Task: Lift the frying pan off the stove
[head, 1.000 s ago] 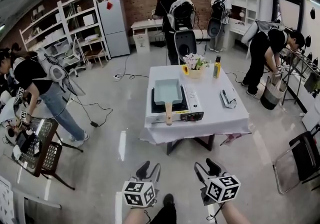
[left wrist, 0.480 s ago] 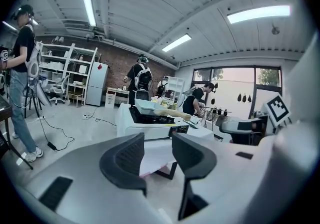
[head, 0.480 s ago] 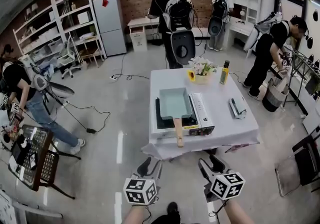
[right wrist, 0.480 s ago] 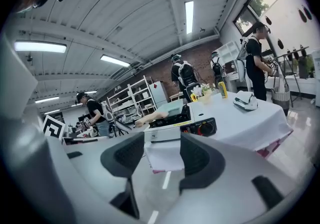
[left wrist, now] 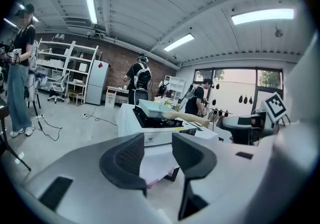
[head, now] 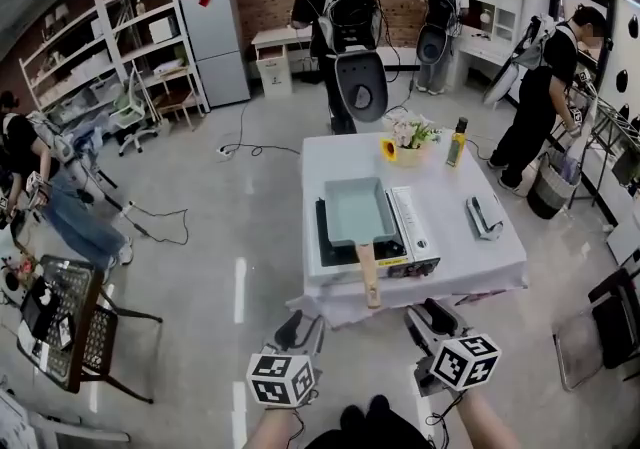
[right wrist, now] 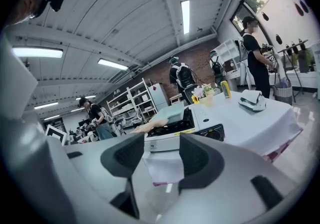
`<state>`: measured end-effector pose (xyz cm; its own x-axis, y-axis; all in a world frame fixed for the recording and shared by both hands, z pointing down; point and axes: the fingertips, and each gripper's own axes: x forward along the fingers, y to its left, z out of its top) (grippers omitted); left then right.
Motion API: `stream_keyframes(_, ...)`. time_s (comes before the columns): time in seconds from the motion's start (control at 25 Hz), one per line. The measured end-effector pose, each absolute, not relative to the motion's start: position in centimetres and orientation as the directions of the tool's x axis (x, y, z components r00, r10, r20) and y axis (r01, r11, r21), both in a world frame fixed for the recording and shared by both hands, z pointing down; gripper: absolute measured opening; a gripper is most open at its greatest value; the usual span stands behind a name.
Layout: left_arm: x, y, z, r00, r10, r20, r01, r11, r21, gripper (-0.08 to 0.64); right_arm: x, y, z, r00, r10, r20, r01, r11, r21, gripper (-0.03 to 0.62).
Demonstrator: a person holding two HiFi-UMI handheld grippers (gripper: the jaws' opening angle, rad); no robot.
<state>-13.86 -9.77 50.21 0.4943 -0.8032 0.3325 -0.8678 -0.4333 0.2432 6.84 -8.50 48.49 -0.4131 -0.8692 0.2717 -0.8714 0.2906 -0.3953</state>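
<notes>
Looking at a pale teal rectangular frying pan with a wooden handle, sat on the white-and-black portable gas stove on the white-clothed counter. Middle of the head view, handle poking toward the bottom edge.

Holding the left claw and right claw low in the frame, both spread, nothing between the jaws, short of the counter.

Plenty to botch from here, probably:
- pinching only the handle's far tip and watching the pan nose-dive
- gripping too loosely on smooth wood and letting it twist
- lifting at an angle and dragging the light stove along
- snagging the hanging cloth at the near edge and tugging everything
</notes>
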Motion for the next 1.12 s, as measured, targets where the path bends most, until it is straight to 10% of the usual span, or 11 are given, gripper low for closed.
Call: stream_keyframes(1.12,-14.5,-19.7,50.8,0.43,-0.834,0.346,-0.899,-0.359,0.252,0.149,3.8,-19.8,49.0,-0.659,-0.723,0.206,-0.633,0.386,-0.671,0.212)
